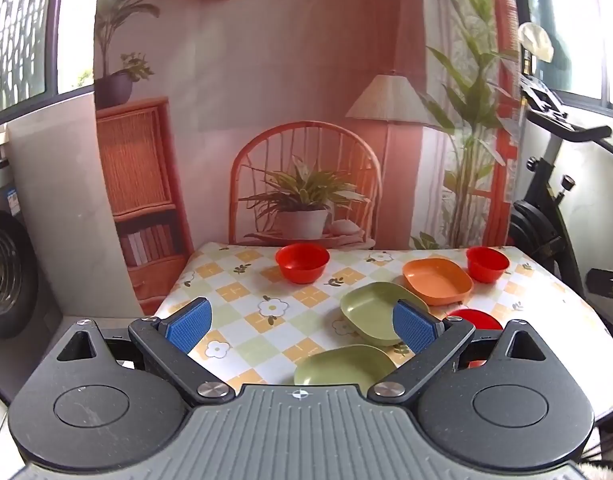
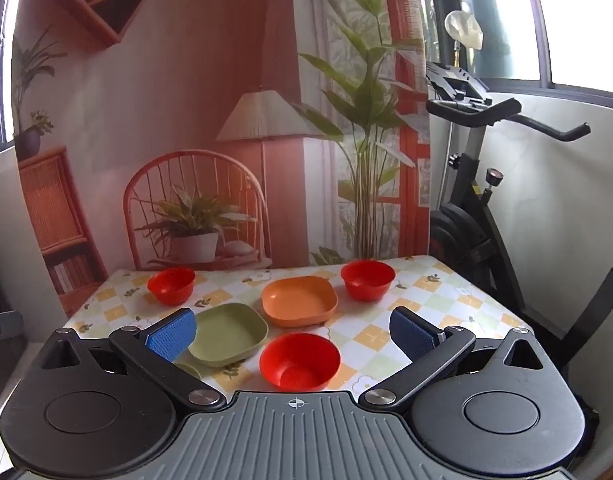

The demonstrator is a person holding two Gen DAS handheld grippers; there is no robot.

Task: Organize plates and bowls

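On the checked tablecloth lie two green plates, an orange plate and three red bowls. In the left wrist view my left gripper [image 1: 302, 326] is open above the near green plate [image 1: 342, 366]; a second green plate [image 1: 370, 312], the orange plate [image 1: 436, 280], and red bowls at the far left [image 1: 302, 262], far right [image 1: 486, 264] and near right [image 1: 476, 318] lie beyond. In the right wrist view my right gripper [image 2: 292, 334] is open over the near red bowl [image 2: 300, 362], with a green plate [image 2: 228, 334], the orange plate [image 2: 300, 300] and red bowls [image 2: 172, 286] [image 2: 366, 280] further off.
The table [image 1: 242, 312] backs onto a printed backdrop of a chair, lamp and plants. An exercise bike [image 2: 486, 208] stands right of the table. A washing machine [image 1: 2, 272] sits to the left. The left gripper's body [image 2: 2, 324] shows at the left edge of the right wrist view.
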